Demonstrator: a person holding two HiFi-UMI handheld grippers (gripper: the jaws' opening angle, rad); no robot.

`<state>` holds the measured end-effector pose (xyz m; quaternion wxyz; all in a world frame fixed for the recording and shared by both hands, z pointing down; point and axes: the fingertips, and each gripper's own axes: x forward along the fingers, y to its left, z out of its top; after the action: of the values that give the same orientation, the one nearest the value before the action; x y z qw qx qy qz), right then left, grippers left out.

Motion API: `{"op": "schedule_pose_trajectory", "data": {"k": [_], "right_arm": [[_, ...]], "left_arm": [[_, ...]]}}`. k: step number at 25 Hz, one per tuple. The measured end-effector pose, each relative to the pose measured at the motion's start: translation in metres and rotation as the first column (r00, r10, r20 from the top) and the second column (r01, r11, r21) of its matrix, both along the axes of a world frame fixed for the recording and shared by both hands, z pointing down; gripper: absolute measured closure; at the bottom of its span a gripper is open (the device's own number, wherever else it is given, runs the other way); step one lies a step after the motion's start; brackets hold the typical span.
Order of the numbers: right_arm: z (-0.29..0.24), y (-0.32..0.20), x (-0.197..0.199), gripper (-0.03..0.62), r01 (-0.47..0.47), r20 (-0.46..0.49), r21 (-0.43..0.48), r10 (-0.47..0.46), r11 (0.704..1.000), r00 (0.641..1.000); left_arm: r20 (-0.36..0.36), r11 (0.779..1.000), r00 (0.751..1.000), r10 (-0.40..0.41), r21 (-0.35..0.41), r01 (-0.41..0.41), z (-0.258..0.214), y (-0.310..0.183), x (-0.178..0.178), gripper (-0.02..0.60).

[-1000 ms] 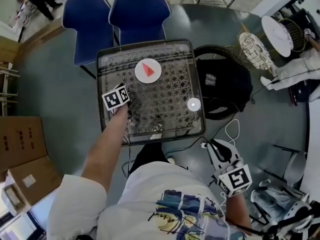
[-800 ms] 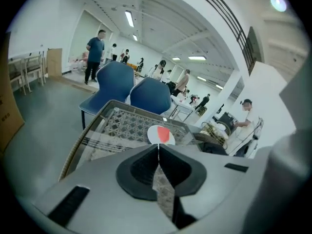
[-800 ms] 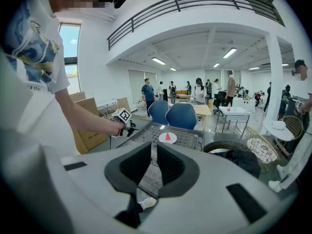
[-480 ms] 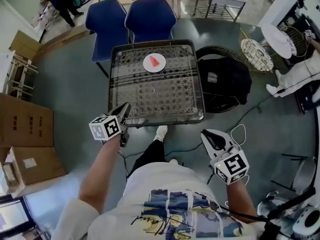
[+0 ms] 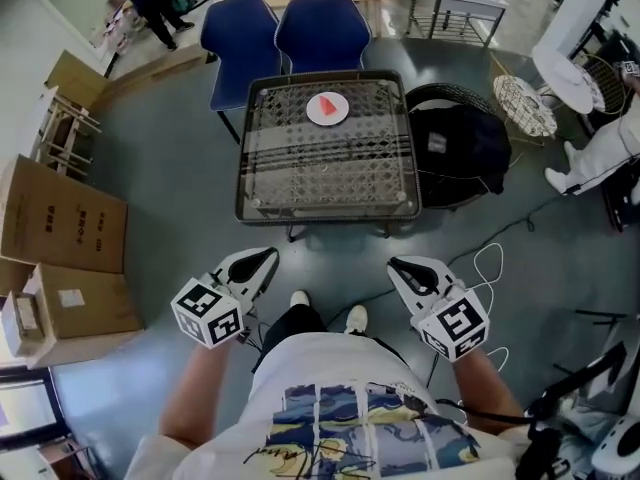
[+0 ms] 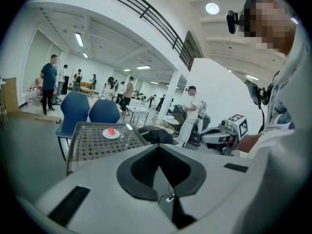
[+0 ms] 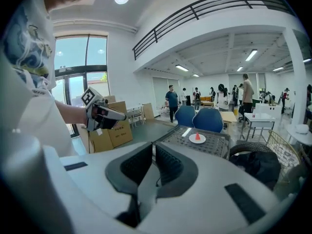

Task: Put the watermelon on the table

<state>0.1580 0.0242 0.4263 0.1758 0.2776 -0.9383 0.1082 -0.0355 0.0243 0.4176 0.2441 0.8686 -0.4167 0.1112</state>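
A red watermelon wedge (image 5: 326, 105) lies on a white plate (image 5: 339, 114) at the far side of the glass-topped wicker table (image 5: 258, 196). Both grippers hang over the floor close to my body, well short of the table. My left gripper (image 5: 268, 256) is shut with nothing in it, its pads meeting in the left gripper view (image 6: 158, 147). My right gripper (image 5: 397, 264) is also empty, with its pads almost touching (image 7: 152, 146). The wedge (image 6: 111, 130) shows far ahead in the left gripper view and again, as a small red wedge (image 7: 197, 137), in the right gripper view.
Two blue chairs (image 5: 320, 28) stand behind the table. A black bag in a round basket (image 5: 460, 153) sits to its right, with wire baskets (image 5: 525, 103) beyond. Cardboard boxes (image 5: 60, 218) line the left. Cables (image 5: 485, 263) trail on the floor at right.
I have backed away from the table, which now lies farther off. The left gripper came off the tabletop and back to my side, its jaws closing. The right gripper shifted slightly.
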Motion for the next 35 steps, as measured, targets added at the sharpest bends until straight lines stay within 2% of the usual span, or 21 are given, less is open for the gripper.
{"op": "schedule_pose_trajectory", "data": {"k": [5,8,14,23,27,31,35], "right_arm": [[-0.021,0.018,-0.025,0.565,0.015,0.001,0.032,-0.015,0.999,1.0],[-0.031,0.027,-0.047,0.565,0.013,0.003,0.042,-0.013,0.999,1.0],[-0.042,0.058,-0.094,0.568,0.02,-0.009,0.063,-0.019,0.998,1.0],[-0.045,0.087,-0.151,0.571,0.011,-0.033,0.078,-0.008,0.997,0.999],[-0.045,0.102,-0.175,0.571,0.009,-0.027,0.095,-0.006,0.995,1.0],[-0.045,0.126,-0.193,0.574,0.019,-0.023,0.101,-0.017,0.995,1.0],[-0.046,0.139,-0.202,0.576,0.031,-0.034,0.1,-0.028,0.994,0.999]], "left_arm": [[-0.102,0.997,0.993,0.061,0.043,-0.057,-0.037,0.035,0.013,0.572],[-0.122,0.991,0.985,0.12,0.078,-0.111,-0.054,0.05,0.012,0.572],[-0.057,0.975,0.978,0.198,0.11,-0.191,-0.062,0.086,-0.01,0.572],[-0.086,0.96,0.96,0.265,0.115,-0.255,-0.071,0.109,-0.05,0.572],[-0.067,0.956,0.959,0.275,0.122,-0.265,-0.067,0.124,-0.07,0.572],[-0.052,0.95,0.955,0.293,0.127,-0.284,-0.066,0.146,-0.08,0.572],[-0.08,0.946,0.947,0.311,0.128,-0.299,-0.068,0.151,-0.08,0.572]]}}
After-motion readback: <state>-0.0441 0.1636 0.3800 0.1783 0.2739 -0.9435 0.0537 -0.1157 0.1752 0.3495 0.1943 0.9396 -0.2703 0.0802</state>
